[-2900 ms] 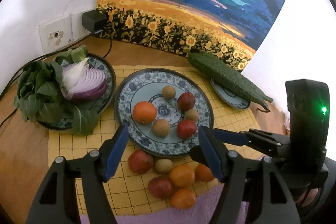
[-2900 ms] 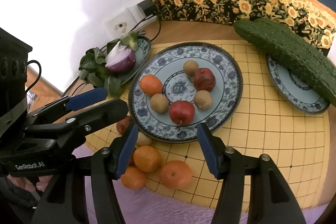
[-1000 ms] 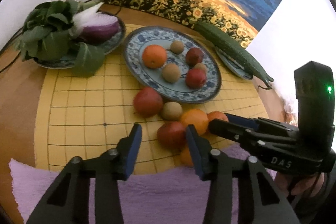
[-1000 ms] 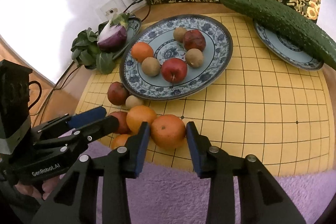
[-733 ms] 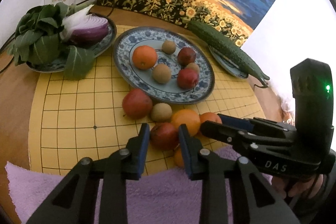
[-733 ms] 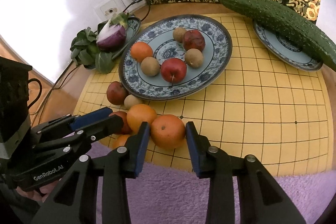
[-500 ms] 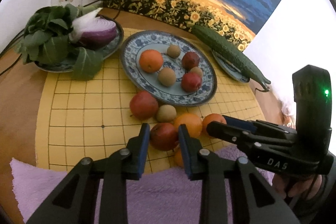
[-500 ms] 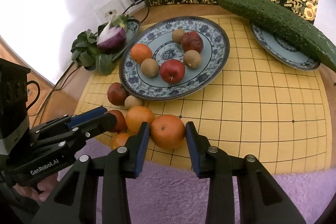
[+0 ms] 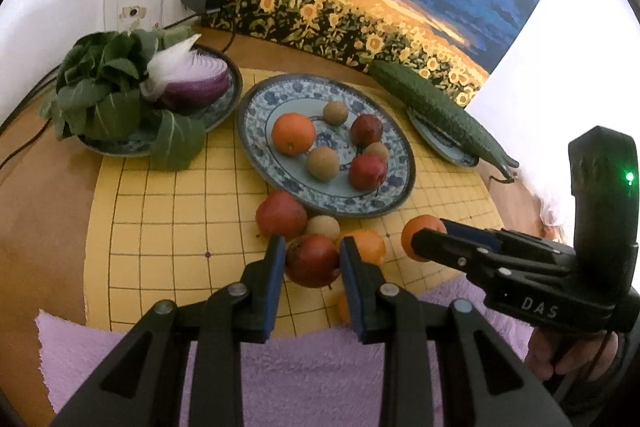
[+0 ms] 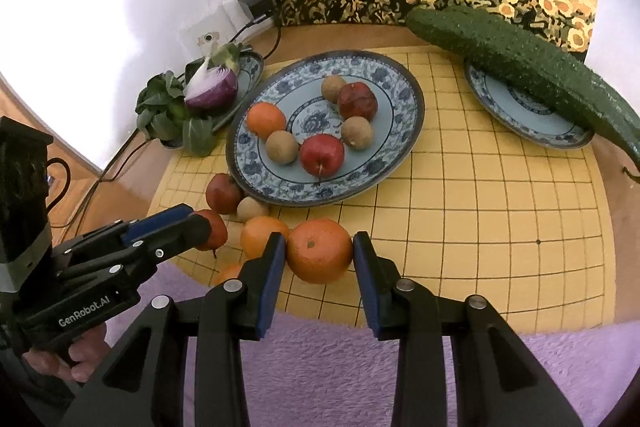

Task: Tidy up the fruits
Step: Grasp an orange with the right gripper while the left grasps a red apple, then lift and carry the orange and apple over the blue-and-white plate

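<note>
A large blue patterned plate on the yellow grid mat holds an orange, red fruits and small brown fruits. In front of it lie loose fruits. My left gripper is shut on a dark red fruit, which also shows in the right wrist view. My right gripper is shut on an orange, which also shows in the left wrist view. Another orange, a red fruit and a brown fruit stay on the mat.
A plate with greens and a half red onion stands at the left. A cucumber lies on a small plate at the right. A purple towel covers the near edge. A sunflower painting stands behind.
Both grippers came down from above the plate to the loose fruits and closed: the left on the dark red fruit, the right on the orange. The held fruits now look slightly raised.
</note>
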The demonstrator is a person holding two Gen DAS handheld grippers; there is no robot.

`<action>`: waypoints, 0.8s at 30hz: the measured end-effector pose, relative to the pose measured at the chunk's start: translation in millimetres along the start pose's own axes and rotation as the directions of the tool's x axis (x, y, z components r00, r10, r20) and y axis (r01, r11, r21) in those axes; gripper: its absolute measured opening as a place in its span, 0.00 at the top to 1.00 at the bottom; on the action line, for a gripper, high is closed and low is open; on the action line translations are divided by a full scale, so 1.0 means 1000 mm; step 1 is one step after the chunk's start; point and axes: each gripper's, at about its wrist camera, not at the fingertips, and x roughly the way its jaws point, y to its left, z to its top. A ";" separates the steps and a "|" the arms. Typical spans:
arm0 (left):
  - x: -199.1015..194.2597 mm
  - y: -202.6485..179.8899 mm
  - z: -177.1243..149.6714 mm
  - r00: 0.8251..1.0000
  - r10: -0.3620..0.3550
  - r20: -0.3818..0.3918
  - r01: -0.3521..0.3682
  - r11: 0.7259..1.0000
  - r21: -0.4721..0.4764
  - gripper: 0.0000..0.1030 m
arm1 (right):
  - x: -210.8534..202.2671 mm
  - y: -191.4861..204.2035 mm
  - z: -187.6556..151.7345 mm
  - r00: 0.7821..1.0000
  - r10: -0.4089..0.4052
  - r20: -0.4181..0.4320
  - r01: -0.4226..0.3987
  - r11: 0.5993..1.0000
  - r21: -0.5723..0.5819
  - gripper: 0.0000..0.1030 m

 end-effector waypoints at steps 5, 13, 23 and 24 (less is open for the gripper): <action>-0.003 -0.003 0.007 1.000 0.000 0.014 0.000 1.000 0.007 0.72 | -0.003 -0.002 0.004 1.000 0.000 0.011 0.000 1.000 0.004 0.65; -0.004 -0.006 0.016 1.000 -0.002 0.027 0.001 1.000 0.014 0.72 | -0.004 -0.003 0.013 1.000 -0.001 0.022 0.001 1.000 -0.003 0.65; -0.002 -0.009 0.024 0.999 -0.004 0.032 0.003 1.000 0.027 0.72 | -0.006 -0.005 0.020 0.999 0.023 0.045 -0.023 1.000 -0.001 0.65; -0.001 -0.009 0.025 1.000 -0.003 0.031 0.002 1.000 0.028 0.72 | -0.007 -0.006 0.021 0.998 0.028 0.053 -0.028 1.000 0.000 0.65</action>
